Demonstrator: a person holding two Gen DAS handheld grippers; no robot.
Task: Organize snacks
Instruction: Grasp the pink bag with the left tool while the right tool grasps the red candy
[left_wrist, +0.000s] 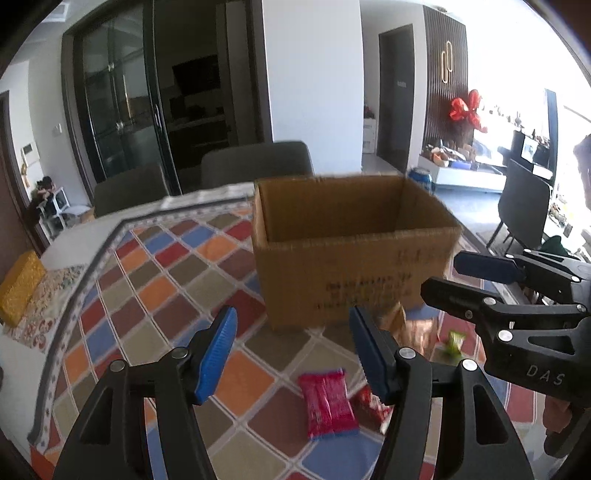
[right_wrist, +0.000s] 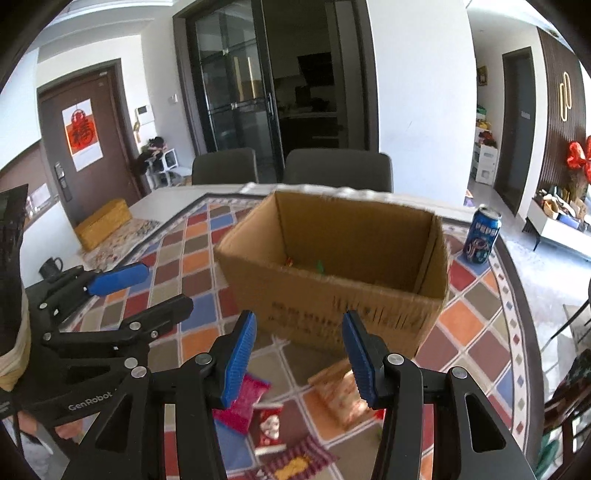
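Observation:
An open cardboard box (left_wrist: 354, 251) stands on the checkered tablecloth; in the right wrist view the box (right_wrist: 332, 273) holds a couple of small items at its bottom. My left gripper (left_wrist: 291, 354) is open and empty above a red-pink snack packet (left_wrist: 328, 404). My right gripper (right_wrist: 299, 358) is open and empty above several loose snacks: a pink packet (right_wrist: 245, 400), a red packet (right_wrist: 269, 424) and an orange-tan packet (right_wrist: 341, 393). A small green snack (left_wrist: 454, 341) lies right of the box front. Each gripper shows in the other's view, the right gripper (left_wrist: 476, 280) and the left gripper (right_wrist: 147, 288).
A blue Pepsi can (right_wrist: 482, 240) stands right of the box. A yellow box (right_wrist: 103, 221) and a black mug (right_wrist: 51, 266) sit at the table's left. Two dark chairs (right_wrist: 291, 166) stand behind the table.

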